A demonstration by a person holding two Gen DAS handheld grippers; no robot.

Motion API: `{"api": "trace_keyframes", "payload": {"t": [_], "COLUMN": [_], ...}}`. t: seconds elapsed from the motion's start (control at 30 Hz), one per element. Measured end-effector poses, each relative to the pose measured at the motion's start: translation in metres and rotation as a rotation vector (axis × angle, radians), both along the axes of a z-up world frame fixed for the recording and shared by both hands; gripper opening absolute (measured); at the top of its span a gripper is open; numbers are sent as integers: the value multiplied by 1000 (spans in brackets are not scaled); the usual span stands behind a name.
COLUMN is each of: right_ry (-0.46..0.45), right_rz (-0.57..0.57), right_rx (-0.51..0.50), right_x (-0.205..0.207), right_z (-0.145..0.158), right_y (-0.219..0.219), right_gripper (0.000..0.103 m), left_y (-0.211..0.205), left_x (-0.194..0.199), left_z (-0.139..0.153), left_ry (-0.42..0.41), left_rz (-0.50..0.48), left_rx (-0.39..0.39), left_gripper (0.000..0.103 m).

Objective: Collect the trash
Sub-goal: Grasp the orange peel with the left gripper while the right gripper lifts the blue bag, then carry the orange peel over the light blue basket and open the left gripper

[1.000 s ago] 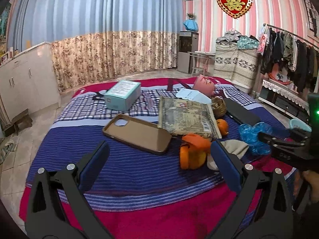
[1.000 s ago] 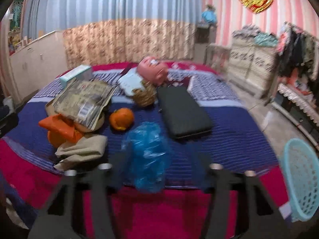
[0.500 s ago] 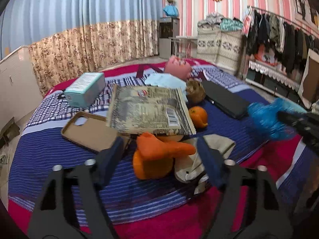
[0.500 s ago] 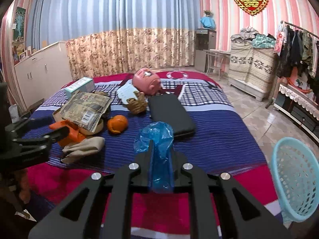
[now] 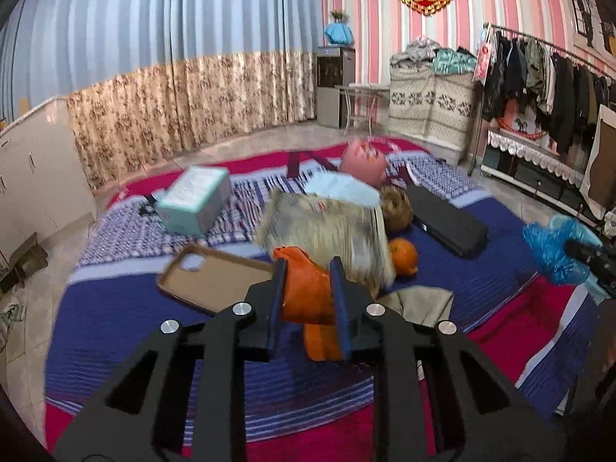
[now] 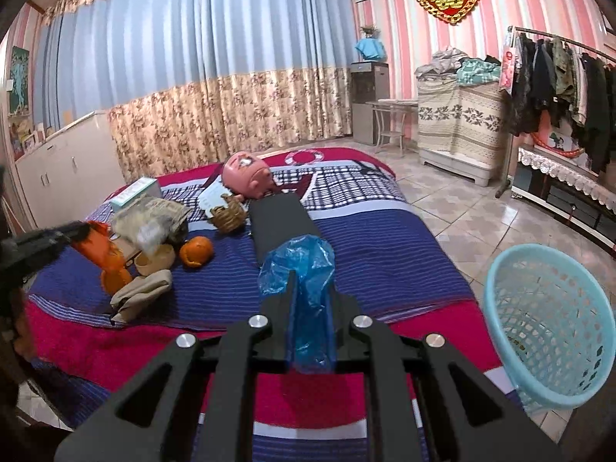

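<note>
An orange plastic bag lies between the fingers of my left gripper, whose jaws are closing; the pads press on the bag's sides. The right wrist view shows the same orange bag raised off the bed in the left gripper. My right gripper is shut on a crumpled blue plastic bag, held above the bed's near edge. That blue bag also shows at the far right of the left wrist view. A light blue mesh basket stands on the floor to the right.
On the striped bed lie a brown phone case, a teal box, a printed packet, an orange fruit, a beige cloth, a black case and a pink mask. A clothes rack stands right.
My left gripper moved in over the orange bag and its jaws narrowed onto it. My right gripper shut on the blue bag, lifted it and swung right, bringing the basket closer.
</note>
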State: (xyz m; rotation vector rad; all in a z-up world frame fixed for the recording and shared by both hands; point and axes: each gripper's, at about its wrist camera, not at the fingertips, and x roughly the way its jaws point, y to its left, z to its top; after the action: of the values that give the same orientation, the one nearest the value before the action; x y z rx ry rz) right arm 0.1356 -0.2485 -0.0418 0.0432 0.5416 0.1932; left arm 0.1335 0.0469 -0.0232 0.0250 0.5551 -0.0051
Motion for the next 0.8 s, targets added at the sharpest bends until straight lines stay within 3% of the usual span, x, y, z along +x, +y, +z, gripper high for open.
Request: {"api": "trace_keyframes", "payload": {"t": [0.33,0.6,0.8], "right_ry": [-42,-87,-124], "right_rz": [-88,-239,-388], "right_rx": [28,28,-62], "right_x": [-7,-16,-15], "right_z": [10,29,58], "right_y": [-41,-99,-149], "right_gripper": [12,12,12], "left_y": [-2,-82,-163], "left_x": [-9,20,44], "left_z": [50,58,65], "left_ry": [-94,-118,-141], "left_rz": [7,-129,-264], "left_rx": [9,-61,-104], "left_gripper": [21,21,21]}}
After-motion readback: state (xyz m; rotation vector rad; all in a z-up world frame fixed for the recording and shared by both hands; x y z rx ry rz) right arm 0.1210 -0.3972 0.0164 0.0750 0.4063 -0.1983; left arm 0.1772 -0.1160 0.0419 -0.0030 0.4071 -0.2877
